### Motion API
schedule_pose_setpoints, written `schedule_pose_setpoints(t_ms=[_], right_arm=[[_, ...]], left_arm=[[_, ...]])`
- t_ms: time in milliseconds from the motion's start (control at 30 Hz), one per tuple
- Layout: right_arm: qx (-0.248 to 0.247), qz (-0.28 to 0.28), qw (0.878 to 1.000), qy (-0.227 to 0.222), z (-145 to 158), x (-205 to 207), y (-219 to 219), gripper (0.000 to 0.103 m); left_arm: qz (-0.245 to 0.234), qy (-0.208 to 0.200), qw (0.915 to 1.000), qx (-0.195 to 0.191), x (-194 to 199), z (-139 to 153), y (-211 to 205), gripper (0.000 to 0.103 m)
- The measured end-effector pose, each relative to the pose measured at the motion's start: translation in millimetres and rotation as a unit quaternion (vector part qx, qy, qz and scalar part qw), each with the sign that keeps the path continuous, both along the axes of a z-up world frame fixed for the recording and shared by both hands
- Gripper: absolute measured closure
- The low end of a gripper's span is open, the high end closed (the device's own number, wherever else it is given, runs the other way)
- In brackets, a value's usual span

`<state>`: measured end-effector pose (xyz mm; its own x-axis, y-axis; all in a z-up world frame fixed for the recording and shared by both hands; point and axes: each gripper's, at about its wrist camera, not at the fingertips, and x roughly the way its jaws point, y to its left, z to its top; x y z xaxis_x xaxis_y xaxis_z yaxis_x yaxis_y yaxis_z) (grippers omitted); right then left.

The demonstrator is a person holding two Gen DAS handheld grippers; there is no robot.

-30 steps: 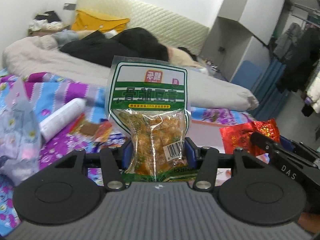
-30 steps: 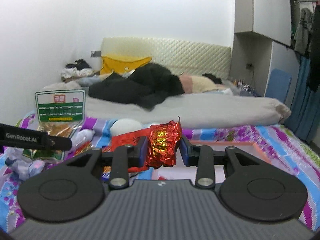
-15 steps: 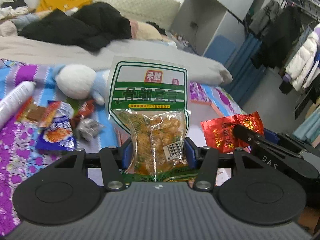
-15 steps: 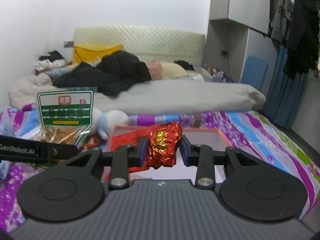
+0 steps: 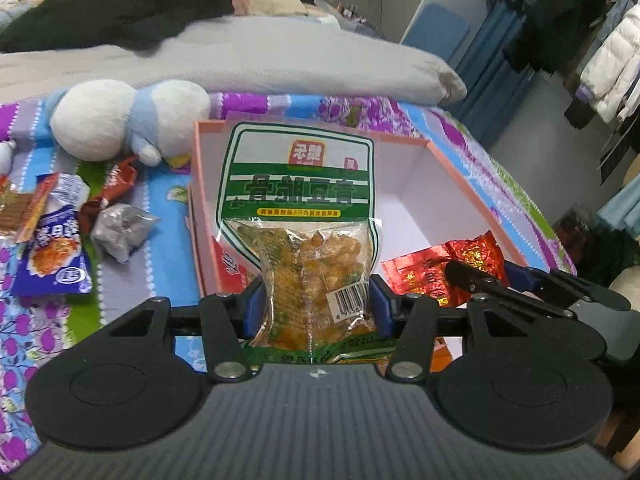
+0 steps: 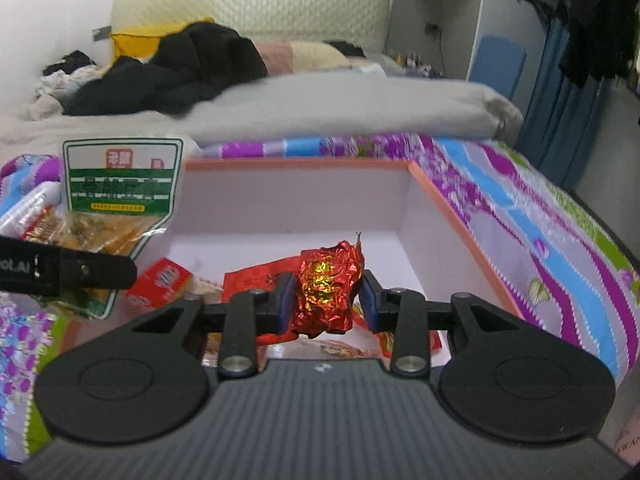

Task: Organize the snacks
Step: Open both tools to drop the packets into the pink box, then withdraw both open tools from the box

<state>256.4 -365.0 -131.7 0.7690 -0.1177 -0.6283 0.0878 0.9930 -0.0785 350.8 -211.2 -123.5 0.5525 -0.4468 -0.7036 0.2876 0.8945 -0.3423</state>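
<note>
Both grippers now sit over the pink box (image 5: 436, 148); a second ago they faced the bed with the box barely in view. Left gripper (image 5: 316, 312): jaws pinched on the green bean-snack bag (image 5: 298, 208), held upright above the box's left near corner. Right gripper (image 6: 326, 300): jaws pinched on the red foil packet (image 6: 328, 284), above the box floor, where other red packets (image 6: 164, 280) already lie. Loose snacks (image 5: 56, 252) remain left on the bedspread. Judgement: release is next.

I note the box (image 5: 460, 176) on the bedspread (image 5: 160, 204); loose packets (image 5: 56, 256) left, plush toy (image 5: 120, 120) far-left.
</note>
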Motion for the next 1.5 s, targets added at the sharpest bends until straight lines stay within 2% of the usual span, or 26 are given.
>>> schedule_pose_setpoints(t_ms=[300, 333, 400, 433, 533, 700, 1033, 1333, 1500], right_arm=[[0.019, -0.006, 1.0, 0.022, -27, 19, -15, 0.064], [0.021, -0.007, 0.999, 0.025, -29, 21, -16, 0.064], [0.026, -0.008, 0.999, 0.027, -32, 22, -19, 0.063], [0.028, -0.011, 0.999, 0.028, -33, 24, -21, 0.061], [0.029, -0.021, 0.999, 0.031, -37, 25, -24, 0.043], [0.037, -0.02, 0.999, 0.025, -34, 20, -24, 0.042], [0.034, -0.009, 0.999, -0.014, 0, -3, -11, 0.043], [0.039, 0.016, 0.998, -0.053, 25, -41, 14, 0.043], [0.049, 0.017, 0.996, -0.073, 33, -63, 31, 0.043]], left_arm=[[-0.012, 0.019, 0.9995, 0.021, 26, -24, -23, 0.044], [-0.011, 0.02, 0.9995, 0.022, 28, -25, -24, 0.042], [-0.009, 0.014, 0.9995, 0.026, 28, -26, -26, 0.029], [-0.007, 0.014, 0.9994, 0.032, 29, -28, -27, 0.026], [-0.007, 0.017, 0.9995, 0.026, 30, -29, -26, 0.022], [-0.012, 0.006, 0.9996, 0.024, 25, -20, -25, 0.022], [-0.004, -0.032, 0.9993, 0.015, -10, 18, -8, 0.022], [0.019, -0.07, 0.9974, 0.009, -59, 46, 30, 0.022], [0.026, -0.104, 0.9934, 0.041, -90, 51, 52, 0.022]])
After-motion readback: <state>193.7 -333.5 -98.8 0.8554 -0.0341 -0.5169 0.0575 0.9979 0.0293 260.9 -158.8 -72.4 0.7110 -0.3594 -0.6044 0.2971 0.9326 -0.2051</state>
